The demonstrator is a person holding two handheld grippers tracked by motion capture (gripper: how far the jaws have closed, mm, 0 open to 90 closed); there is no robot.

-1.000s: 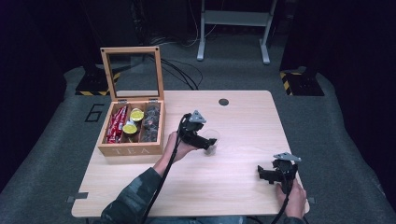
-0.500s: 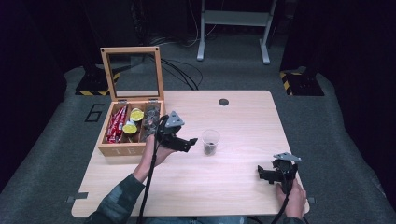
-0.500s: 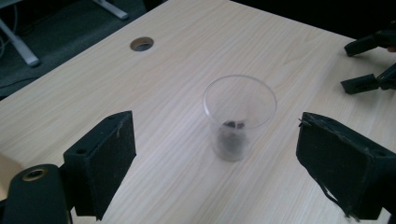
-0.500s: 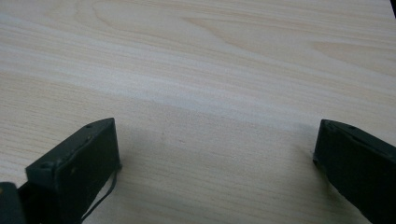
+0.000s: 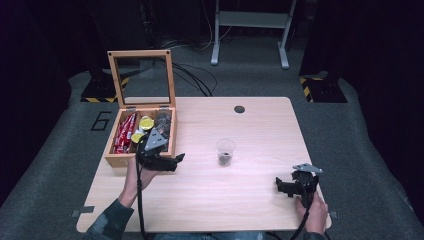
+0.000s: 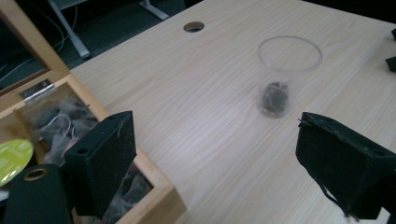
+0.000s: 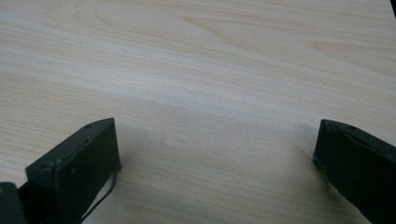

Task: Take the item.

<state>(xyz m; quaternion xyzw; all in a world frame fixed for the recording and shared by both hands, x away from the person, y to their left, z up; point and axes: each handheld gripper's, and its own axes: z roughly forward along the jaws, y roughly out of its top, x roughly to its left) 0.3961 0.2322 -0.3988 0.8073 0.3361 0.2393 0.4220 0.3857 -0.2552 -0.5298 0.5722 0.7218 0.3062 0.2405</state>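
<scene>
Clear cup (image 5: 225, 151) beyond left hand-held gripper (image 5: 172, 162); apart.

We are wearing a dark green sleeve (image 5: 107, 220) on the left arm. Each hand-held gripper, left (image 5: 172, 161) and right (image 5: 281, 185), is showing black, blocky jaws, a grey three-cornered plate on top and a black cable trailing back. Small screw holes are dotting the jaws.

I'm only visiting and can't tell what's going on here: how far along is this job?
Looks done: a clear cup stands mid-table with something dark, maybe a tea bag, at its bottom. In hand: nothing; the left gripper hangs open beside the open wooden box, the right gripper rests open near the table's edge. What's left isn't clear from the pictures.
</scene>
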